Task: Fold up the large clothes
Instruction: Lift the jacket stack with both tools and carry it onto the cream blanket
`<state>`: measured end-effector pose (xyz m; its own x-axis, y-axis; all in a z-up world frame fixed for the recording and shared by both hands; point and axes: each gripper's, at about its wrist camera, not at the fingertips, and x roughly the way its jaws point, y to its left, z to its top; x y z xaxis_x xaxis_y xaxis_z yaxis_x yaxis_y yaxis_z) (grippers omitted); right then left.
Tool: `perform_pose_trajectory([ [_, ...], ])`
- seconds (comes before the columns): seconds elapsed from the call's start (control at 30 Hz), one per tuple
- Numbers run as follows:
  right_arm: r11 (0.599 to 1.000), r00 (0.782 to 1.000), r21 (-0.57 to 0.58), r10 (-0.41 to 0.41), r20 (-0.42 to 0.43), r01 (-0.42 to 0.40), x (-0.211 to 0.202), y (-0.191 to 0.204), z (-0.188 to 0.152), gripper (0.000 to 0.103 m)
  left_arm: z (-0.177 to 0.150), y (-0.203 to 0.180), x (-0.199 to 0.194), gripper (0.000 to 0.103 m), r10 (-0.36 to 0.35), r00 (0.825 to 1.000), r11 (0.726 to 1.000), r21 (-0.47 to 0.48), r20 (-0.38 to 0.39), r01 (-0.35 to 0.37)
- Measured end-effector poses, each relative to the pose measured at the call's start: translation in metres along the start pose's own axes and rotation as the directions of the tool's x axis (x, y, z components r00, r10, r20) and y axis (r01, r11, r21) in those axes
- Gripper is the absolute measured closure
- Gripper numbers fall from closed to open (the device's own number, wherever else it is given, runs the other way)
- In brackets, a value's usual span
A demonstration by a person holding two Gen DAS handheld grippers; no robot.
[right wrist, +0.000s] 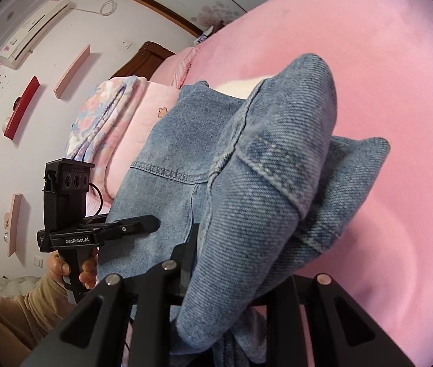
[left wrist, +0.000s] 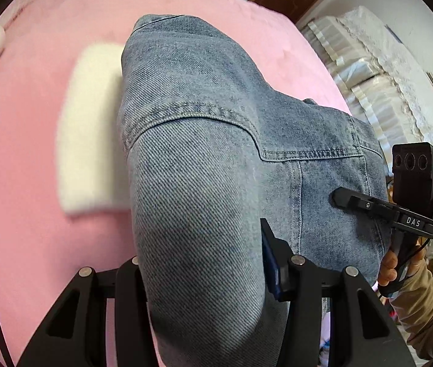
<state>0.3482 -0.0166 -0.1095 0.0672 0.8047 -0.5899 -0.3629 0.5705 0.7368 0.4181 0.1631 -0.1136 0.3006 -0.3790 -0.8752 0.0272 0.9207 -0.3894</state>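
We are gripping the denim garment (left wrist: pixel 204 140) with 2 grippers, lifted above the pink bed (left wrist: pixel 27 140). The left gripper (left wrist: pixel 204 278) is clamping one bunched fold, the right gripper (right wrist: pixel 235 278) another. It looks heavy, stiff, unslippery; seams suit gripping. Only the left view is showing a white pad (left wrist: pixel 88 128) beyond; only the right, a floral quilt (right wrist: pixel 103 113).

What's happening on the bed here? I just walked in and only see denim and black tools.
A person is folding a large denim garment over a pink bed, with a handheld gripper in each hand. The left gripper and the right gripper each have their jaws shut on a bunch of the denim, holding it up in front of the cameras. A white folded item lies on the bed behind it. The fold is not yet laid flat.
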Motion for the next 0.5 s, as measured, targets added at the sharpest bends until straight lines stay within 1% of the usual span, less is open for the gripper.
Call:
perform_pose_trajectory([
  [0.07,1.0,1.0,-0.012,0.008,0.011,-0.007,0.018,0.003,0.026,0.083,0.028,0.02,-0.001,0.056,0.005,1.0,1.0,0.007,0.027,-0.005],
  [0.17,1.0,1.0,-0.019,0.014,0.027,-0.013,0.046,0.004,0.064,0.083,0.059,0.052,-0.003,0.056,0.018,0.998,1.0,0.021,0.063,-0.019],
  [0.27,1.0,0.999,-0.028,0.008,0.037,-0.007,0.076,0.004,0.096,0.083,0.09,0.085,0.008,0.056,0.024,0.996,1.0,0.006,0.084,-0.025],
  [0.33,1.0,0.999,-0.029,-0.006,0.039,0.007,0.097,-0.002,0.113,0.083,0.108,0.104,0.024,0.055,0.029,0.996,1.0,-0.007,0.085,-0.029],
  [0.37,1.0,0.999,-0.011,-0.005,0.039,0.005,0.107,-0.009,0.119,0.083,0.114,0.11,0.033,0.055,0.034,0.996,0.999,-0.01,0.08,-0.033],
  [0.4,1.0,0.999,-0.003,-0.004,0.036,0.004,0.113,-0.013,0.121,0.083,0.121,0.119,0.043,0.055,0.038,0.996,0.999,-0.017,0.076,-0.036],
  [0.5,0.999,0.999,0.028,-0.036,0.013,0.036,0.143,-0.034,0.127,0.083,0.132,0.134,0.075,0.054,0.071,0.996,0.997,-0.034,0.051,-0.069],
])
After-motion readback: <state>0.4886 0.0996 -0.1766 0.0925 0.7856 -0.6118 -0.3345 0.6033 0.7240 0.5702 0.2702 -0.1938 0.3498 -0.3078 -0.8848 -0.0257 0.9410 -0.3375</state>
